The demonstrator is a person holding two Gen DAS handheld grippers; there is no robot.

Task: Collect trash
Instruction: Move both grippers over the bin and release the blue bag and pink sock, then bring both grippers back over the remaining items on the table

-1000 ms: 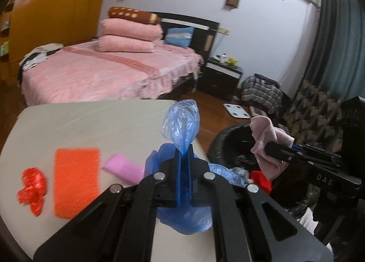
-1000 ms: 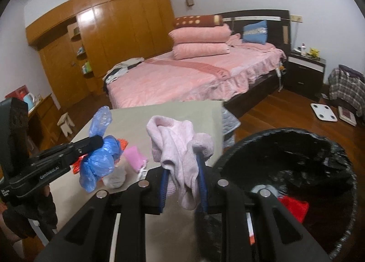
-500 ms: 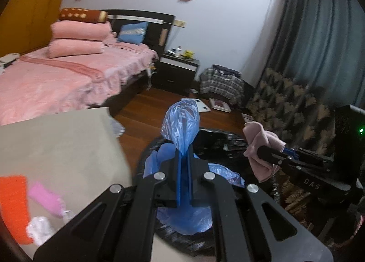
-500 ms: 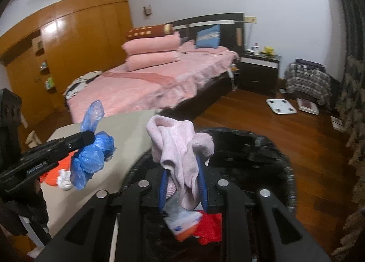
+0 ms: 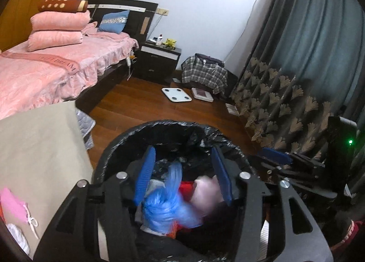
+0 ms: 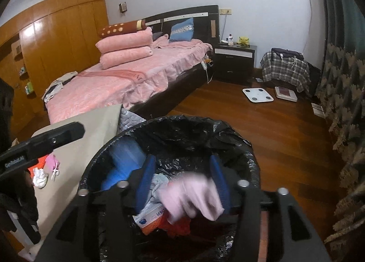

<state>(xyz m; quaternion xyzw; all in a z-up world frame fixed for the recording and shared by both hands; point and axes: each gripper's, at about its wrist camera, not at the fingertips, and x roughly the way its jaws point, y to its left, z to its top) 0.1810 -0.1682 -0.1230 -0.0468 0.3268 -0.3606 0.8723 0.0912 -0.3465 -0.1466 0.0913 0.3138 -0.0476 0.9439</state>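
While its jaws part, left tool (image 6: 68, 133) reads "GenRobot.AI", bedspread (image 5: 57, 65) "SWEET DREAM"

Beige table (image 5: 41, 148) — pink mask (image 5: 13, 205), perhaps tissue (image 6: 40, 176).

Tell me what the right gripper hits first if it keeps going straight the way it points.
Likely the pink cloth, blurred and dropping between the open right gripper fingers, then the trash heaped in the black-lined bin. Depth is unclear.

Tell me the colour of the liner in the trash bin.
Black: the crinkled plastic liner drapes over the trash bin's rim, clearest in the right wrist view.
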